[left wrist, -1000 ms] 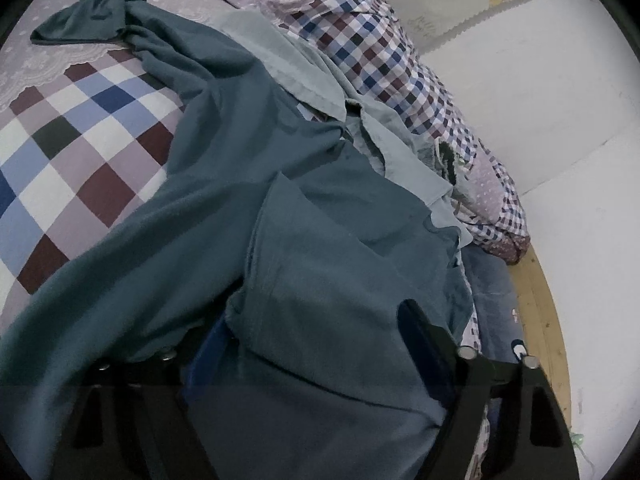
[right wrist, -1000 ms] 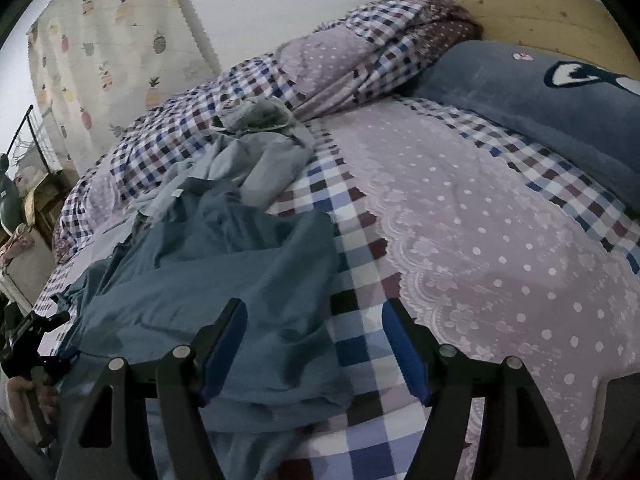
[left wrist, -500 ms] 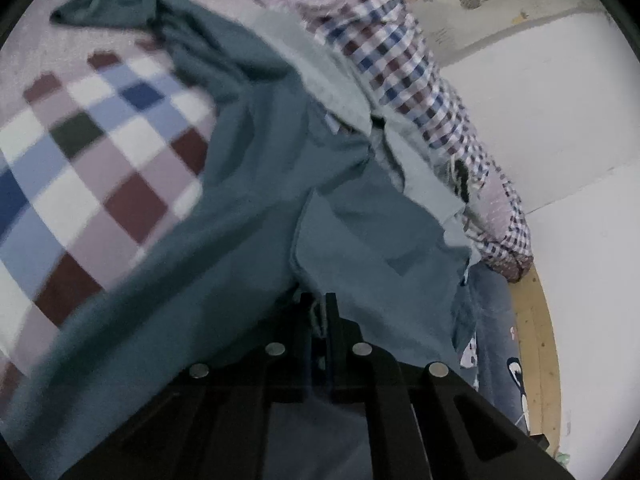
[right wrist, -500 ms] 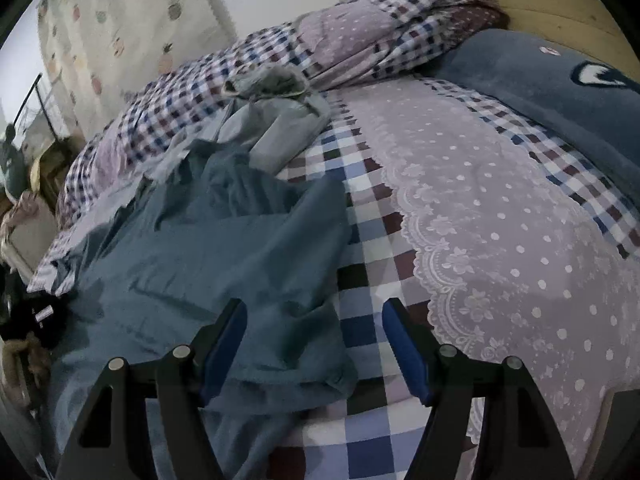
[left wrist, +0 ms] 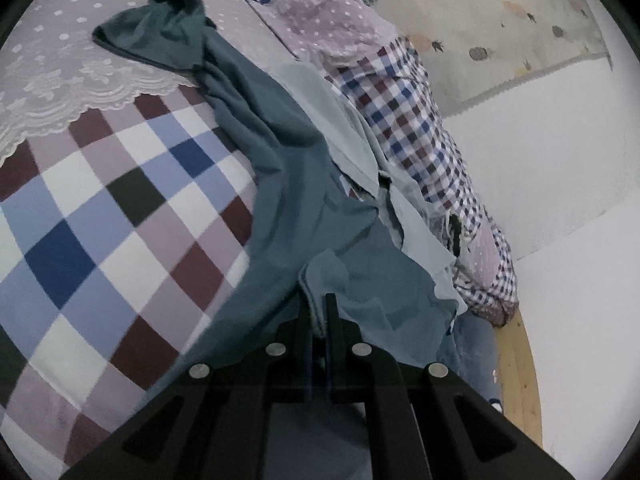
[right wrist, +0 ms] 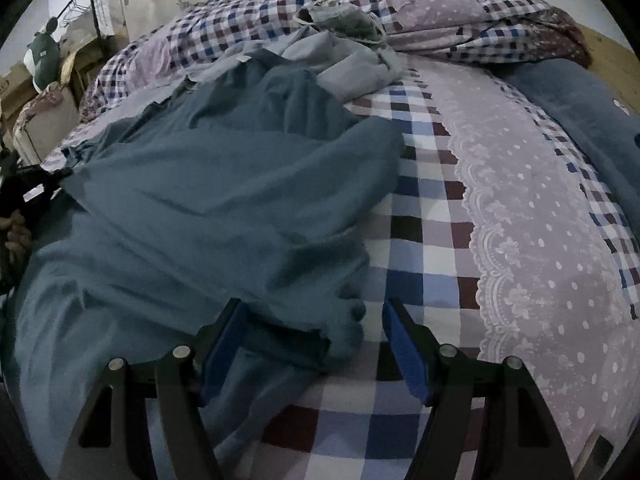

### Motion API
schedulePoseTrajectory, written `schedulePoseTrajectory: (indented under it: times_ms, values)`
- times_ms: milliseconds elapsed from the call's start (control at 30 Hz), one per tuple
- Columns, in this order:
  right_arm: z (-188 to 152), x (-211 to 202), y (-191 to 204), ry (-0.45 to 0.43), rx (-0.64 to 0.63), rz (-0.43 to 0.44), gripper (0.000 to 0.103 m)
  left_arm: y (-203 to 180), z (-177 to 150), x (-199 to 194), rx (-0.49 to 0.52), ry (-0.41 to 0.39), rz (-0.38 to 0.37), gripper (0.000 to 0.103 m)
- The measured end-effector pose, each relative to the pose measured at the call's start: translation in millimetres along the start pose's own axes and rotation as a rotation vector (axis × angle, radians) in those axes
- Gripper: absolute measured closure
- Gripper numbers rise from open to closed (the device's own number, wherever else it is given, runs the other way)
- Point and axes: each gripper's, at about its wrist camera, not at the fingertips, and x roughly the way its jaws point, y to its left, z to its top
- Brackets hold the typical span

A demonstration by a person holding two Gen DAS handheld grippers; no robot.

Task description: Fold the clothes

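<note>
The left gripper [left wrist: 318, 312] is pinching a fold of the crumpled teal garment [left wrist: 288, 184], which is trailing toward 11 o'clock across the checked bed [left wrist: 100, 216], while the right gripper [right wrist: 312, 320] is hovering with fingers spread over the garment's rumpled hem at 6 o'clock.

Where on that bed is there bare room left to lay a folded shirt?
The checked bedspread is bare between the teal garment and the lace-edged panel. That panel is bare too. It is crowded toward the wall, where the pale blue clothes pile against the checked quilt.
</note>
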Motion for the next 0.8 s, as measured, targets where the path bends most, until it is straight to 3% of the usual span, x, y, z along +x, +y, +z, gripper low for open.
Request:
schedulePoseTrajectory:
  times_ms: [233, 367, 400, 467, 533, 667, 800]
  values:
    - [-3.0, 3.8, -6.8, 0.033, -0.003, 0.003, 0.029, 10.0, 5.3, -4.3, -0.041, -0.037, -0.004, 0.101]
    - [-1.3, 5.7, -5.8, 0.015, -0.002, -0.045, 0.029, 12.6, 4.8, -3.0, -0.042, -0.039, 0.003, 0.101]
    - [-0.4, 6.8, -4.6, 0.013, -0.006, -0.053, 0.033, 13.0, 4.5, -2.5, -0.041, -0.038, 0.006, 0.101]
    - [1.4, 8.9, -2.2, 0.008, -0.014, -0.069, 0.057, 13.3, 4.4, -2.3, -0.036, -0.037, 0.008, 0.101]
    - [3.3, 11.0, 0.2, 0.003, -0.023, -0.085, 0.093, 13.5, 4.3, -2.4, -0.032, -0.036, 0.009, 0.101]
    - [6.6, 2.4, -5.6, -0.034, -0.023, -0.132, 0.094, 10.6, 2.9, -3.4, -0.012, -0.037, 0.006, 0.101]
    - [2.1, 9.9, -3.8, 0.029, -0.058, -0.155, 0.095, 3.3, -1.6, -2.9, 0.033, -0.027, 0.021, 0.101]
